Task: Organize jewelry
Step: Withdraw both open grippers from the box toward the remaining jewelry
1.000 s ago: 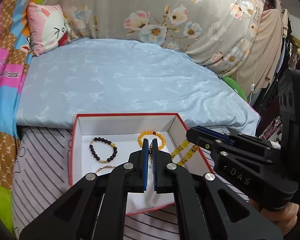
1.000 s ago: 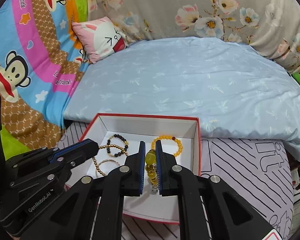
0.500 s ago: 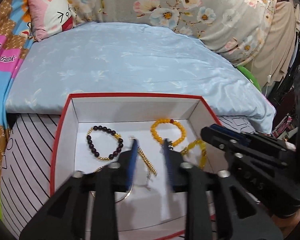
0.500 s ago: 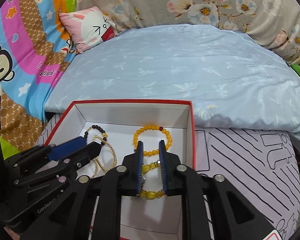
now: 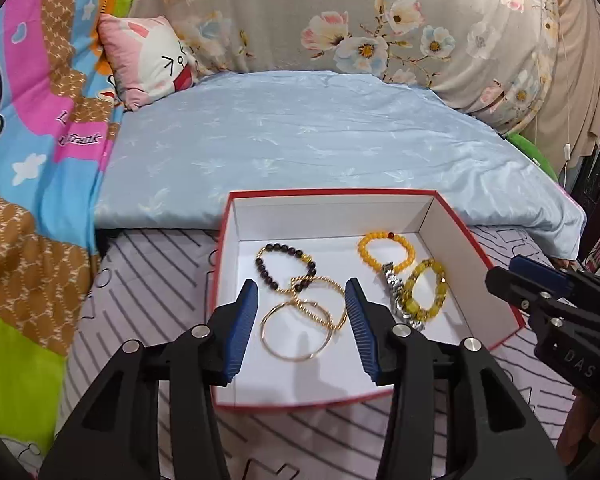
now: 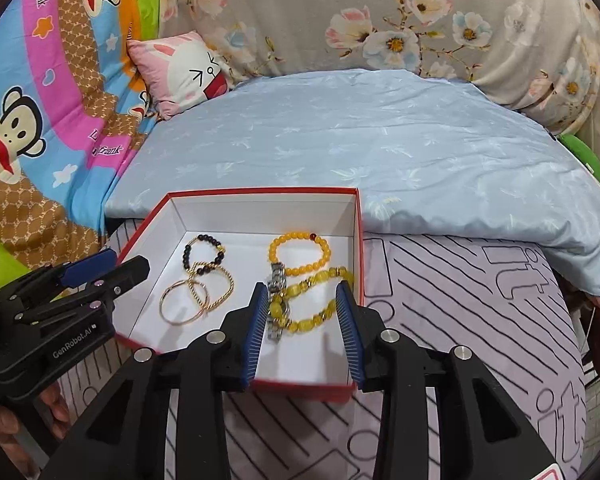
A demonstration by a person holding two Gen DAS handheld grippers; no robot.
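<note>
A red box with a white inside [image 5: 484, 256] [image 6: 358, 240] sits on the striped sheet. In it lie a dark bead bracelet [image 5: 268, 276] [image 6: 187, 254], gold bangles [image 5: 292, 356] [image 6: 172, 318], an orange bead bracelet [image 5: 366, 254] [image 6: 300, 238], a yellow bead bracelet [image 5: 440, 296] [image 6: 320, 314] and a silver watch [image 5: 392, 284] [image 6: 277, 276]. My left gripper [image 5: 302, 300] is open and empty above the bangles. My right gripper [image 6: 302, 300] is open and empty above the yellow bracelet and watch.
A light blue quilt [image 5: 300, 132] lies behind the box. A pink bunny pillow [image 5: 148, 60] and a floral cushion [image 5: 380, 16] are at the back. A colourful monkey blanket [image 6: 40, 100] is at the left. The striped sheet [image 6: 480, 320] surrounds the box.
Both grippers opened and let go: the left released the gold chain bangle, the right released the yellow bracelet, both now lying in the box. Both grippers drew back.
</note>
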